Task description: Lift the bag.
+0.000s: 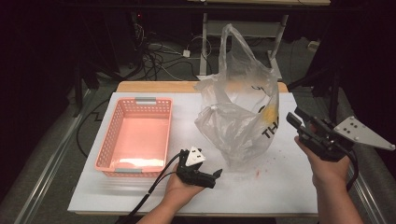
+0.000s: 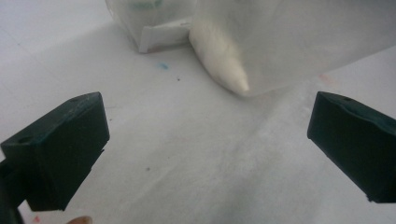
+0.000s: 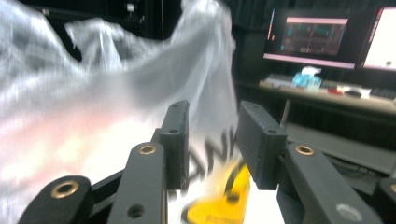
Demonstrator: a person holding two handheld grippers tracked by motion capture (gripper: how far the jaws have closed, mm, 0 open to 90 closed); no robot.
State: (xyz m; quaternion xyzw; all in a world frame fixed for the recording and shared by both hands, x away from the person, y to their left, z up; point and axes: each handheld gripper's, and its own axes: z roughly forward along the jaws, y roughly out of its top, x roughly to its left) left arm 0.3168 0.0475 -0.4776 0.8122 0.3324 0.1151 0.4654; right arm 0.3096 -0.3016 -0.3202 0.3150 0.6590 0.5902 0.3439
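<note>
The one readable print stands on the clear plastic bag [image 1: 236, 116]. In the high view, black capital letters "TH" run up its lower side at about four o'clock from the bag's middle, beside a yellow mark, and the rest of the word folds out of sight. In the right gripper view the same bag [image 3: 140, 107] shows black letters "AN" and part of a further letter, just above a yellow patch; the word is blurred and incomplete.
</note>
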